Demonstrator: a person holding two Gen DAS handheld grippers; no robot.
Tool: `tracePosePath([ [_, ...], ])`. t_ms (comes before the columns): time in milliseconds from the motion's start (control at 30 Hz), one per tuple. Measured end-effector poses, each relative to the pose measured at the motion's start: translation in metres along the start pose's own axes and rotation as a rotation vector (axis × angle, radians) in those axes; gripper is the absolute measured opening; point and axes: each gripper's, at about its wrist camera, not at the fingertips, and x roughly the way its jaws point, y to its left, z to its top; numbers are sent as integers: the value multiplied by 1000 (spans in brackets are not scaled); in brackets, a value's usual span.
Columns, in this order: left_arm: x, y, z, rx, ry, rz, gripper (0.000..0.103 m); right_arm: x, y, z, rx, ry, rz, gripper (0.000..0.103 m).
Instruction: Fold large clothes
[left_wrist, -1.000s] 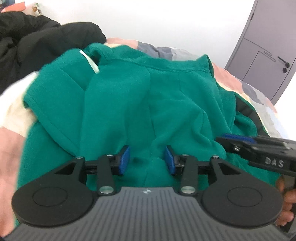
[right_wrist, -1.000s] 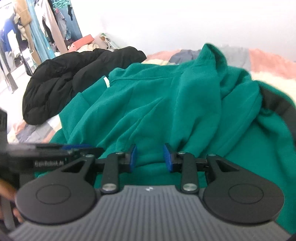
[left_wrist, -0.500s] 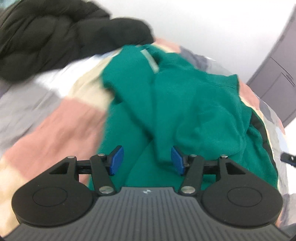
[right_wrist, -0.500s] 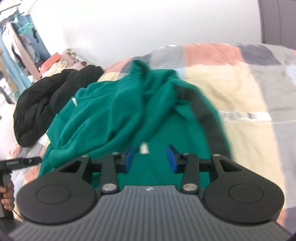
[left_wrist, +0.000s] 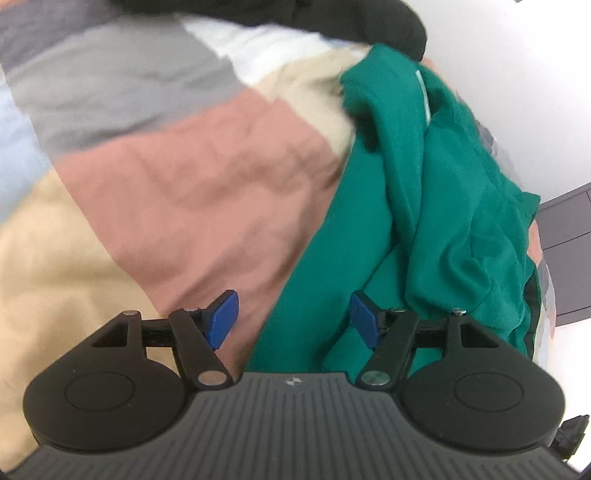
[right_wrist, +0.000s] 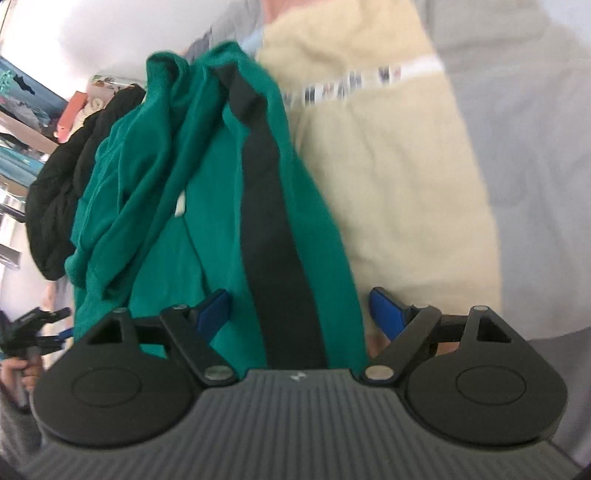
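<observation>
On the patchwork bedspread (left_wrist: 192, 192) lies the green sweatshirt (left_wrist: 436, 206), bunched in loose folds, a black stripe (right_wrist: 269, 229) running down one side. Left gripper (left_wrist: 293, 319) hangs over the garment's near edge, jaws opening, blue pads apart, nothing pinched; one pad over pink fabric, the other over green. Right gripper (right_wrist: 301, 314) is over the striped edge, jaws opening wide, cloth below the gap but not pressed by either pad. Black jacket (right_wrist: 62, 206) is heaped beyond the sweatshirt, touching it. Grey door (left_wrist: 565, 258) at the far right. Right view, low left: a hand (right_wrist: 16, 369) holding the other gripper's handle. Both views motion-blurred.
</observation>
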Motion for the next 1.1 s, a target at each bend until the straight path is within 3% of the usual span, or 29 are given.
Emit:
tracePosePath([
  [133,4,-2,-4,6,32,-50,72,7,0,2,2,0,65,87],
  [267,0,-11,-11,37,60,-163,73,7,10,5,-26,45,212,87],
  [600,-28,-8,-20,43,32,-318,75,-6,37,2,-188,58,423,87],
  [700,-23,-7,-21,35,86,-276,75,-3,39,3,-186,80,384,87],
  [900,3,-17,-26,49,183,12,76,18,27,6,-127,159,210,83],
  [1000,5,-30,-26,124,211,-3,80,26,28,7,-136,174,199,84],
  [1100,-5,-38,-28,204,216,-82,80,27,38,7,-184,174,252,86],
])
